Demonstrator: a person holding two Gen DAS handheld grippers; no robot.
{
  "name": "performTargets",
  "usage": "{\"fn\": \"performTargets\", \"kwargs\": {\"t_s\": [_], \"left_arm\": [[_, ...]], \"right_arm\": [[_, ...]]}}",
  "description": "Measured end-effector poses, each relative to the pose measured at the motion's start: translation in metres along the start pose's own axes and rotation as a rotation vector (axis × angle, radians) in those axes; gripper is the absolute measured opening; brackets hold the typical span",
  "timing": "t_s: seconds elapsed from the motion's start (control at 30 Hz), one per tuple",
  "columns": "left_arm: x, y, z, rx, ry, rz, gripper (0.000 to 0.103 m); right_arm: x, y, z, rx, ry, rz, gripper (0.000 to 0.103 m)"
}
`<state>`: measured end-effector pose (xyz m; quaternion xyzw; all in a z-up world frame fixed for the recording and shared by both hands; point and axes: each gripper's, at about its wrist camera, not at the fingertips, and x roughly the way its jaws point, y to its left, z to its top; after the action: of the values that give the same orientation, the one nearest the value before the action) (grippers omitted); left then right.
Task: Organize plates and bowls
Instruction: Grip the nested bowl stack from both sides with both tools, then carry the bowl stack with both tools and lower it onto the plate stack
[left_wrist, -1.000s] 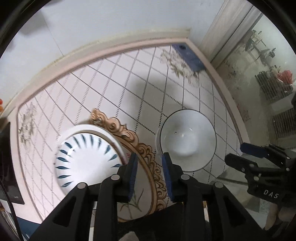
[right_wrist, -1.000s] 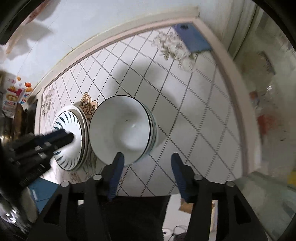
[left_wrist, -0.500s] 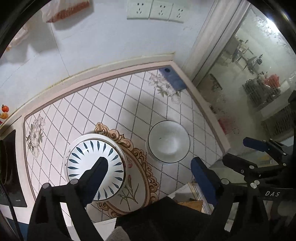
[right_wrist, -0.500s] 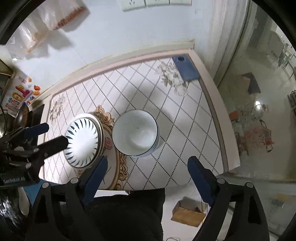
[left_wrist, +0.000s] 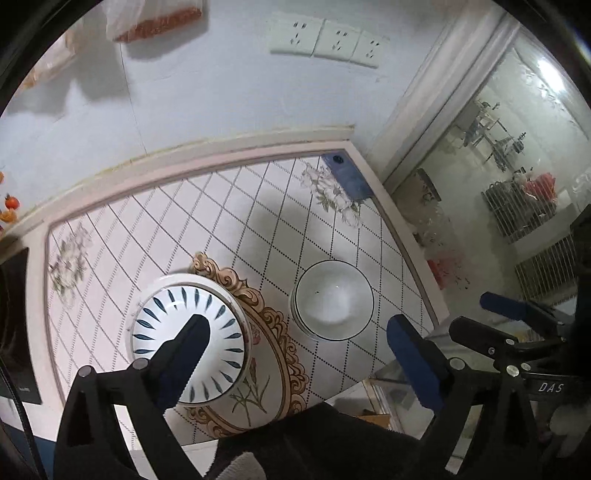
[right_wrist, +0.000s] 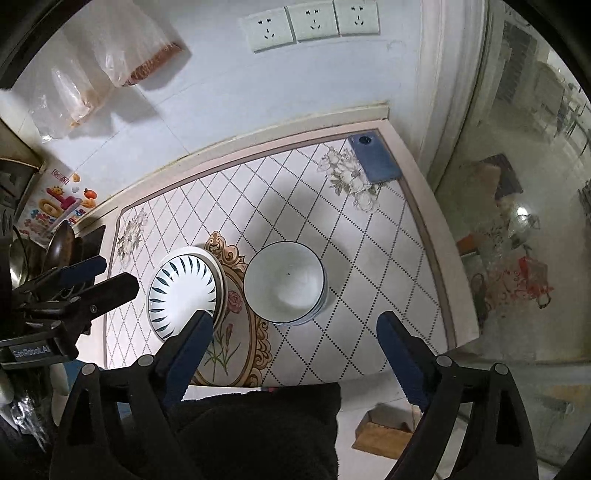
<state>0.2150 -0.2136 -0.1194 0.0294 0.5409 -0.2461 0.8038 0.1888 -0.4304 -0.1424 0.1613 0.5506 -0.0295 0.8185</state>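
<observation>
Now both up above bench: left claw and right claw gaping wide, empty. White blue-leaf ceramic plates stacked beside nested white dark-rimmed bowls. Likely heavy, glazed-slick, chippable; grip by rim.

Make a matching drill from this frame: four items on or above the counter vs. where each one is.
Items:
1. leaf-pattern plate stack
2. white bowl stack
3. blue phone
4. wall sockets

Places:
A. far right corner of the counter
B. on the wall above the counter
C. left, overlapping the gold-framed floral motif
D. middle of the counter, right of the plates

Pairs: 1-C, 2-D, 3-A, 4-B
</observation>
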Motion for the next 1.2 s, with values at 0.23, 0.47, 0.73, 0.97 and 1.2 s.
{"fn": "performTargets", "kwargs": {"t_s": [0.23, 0.47, 0.73, 0.97, 1.2], "left_arm": [[0.078, 0.027, 0.006, -0.109, 0.142, -0.032, 0.098], [0.165, 0.042, 0.012, -0.168, 0.284, -0.080, 0.094], [0.227, 0.031, 0.018, -0.128, 0.382, -0.123, 0.080], [0.245, 0.026, 0.013, -0.116, 0.423, -0.157, 0.077], [0.246, 0.014, 0.013, -0.099, 0.401, -0.170, 0.061]], "right_arm": [[0.066, -0.035, 0.006, 0.115, 0.086, 0.170, 0.093], [0.162, -0.074, -0.001, 0.257, 0.177, 0.359, 0.093], [0.246, -0.094, -0.012, 0.335, 0.238, 0.496, 0.091], [0.279, -0.100, -0.015, 0.346, 0.257, 0.508, 0.065], [0.293, -0.105, -0.014, 0.364, 0.274, 0.521, 0.055]]}}
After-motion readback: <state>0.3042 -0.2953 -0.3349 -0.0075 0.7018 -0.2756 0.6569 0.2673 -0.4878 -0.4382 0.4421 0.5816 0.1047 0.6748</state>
